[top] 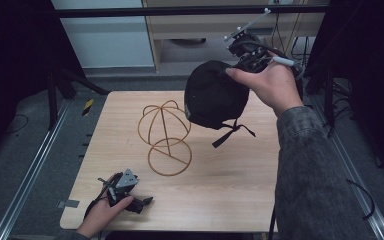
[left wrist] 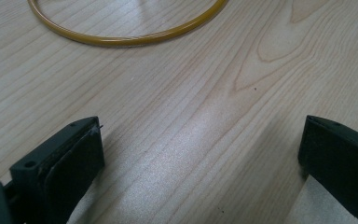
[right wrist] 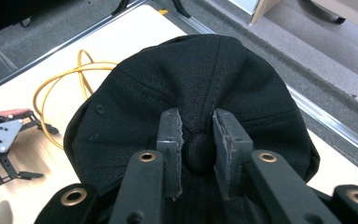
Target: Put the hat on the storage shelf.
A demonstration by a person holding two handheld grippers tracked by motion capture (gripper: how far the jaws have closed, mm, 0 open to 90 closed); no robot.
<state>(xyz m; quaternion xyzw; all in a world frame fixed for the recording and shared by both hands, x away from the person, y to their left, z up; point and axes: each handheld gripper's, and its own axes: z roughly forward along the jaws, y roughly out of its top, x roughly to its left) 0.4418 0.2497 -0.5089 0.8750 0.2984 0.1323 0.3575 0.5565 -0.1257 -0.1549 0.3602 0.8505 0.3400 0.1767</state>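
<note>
The black cap (top: 214, 97) hangs in the air at about 1 o'clock, pinched by its top button, its strap dangling. The yellow wire stand (top: 165, 137) sits upright mid-tabletop, just beside the cap at its 8 o'clock.

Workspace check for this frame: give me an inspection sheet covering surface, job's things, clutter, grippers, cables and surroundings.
Surface: pale wood table, bare around the stand.
Job's things: black cap held up in the air above the table's far right part, strap hanging below; gold wire stand upright at the table's middle, nothing on it.
Clutter: nothing seen on the table.
Grippers: right hand-held gripper shut on the cap's top button; left hand-held gripper open, resting low at the near left edge, nothing between its jaws.
Cables: dark cable by the right sleeve.
Surroundings: grey floor, metal rails along both sides, yellow-black tape past the far left corner.
</note>
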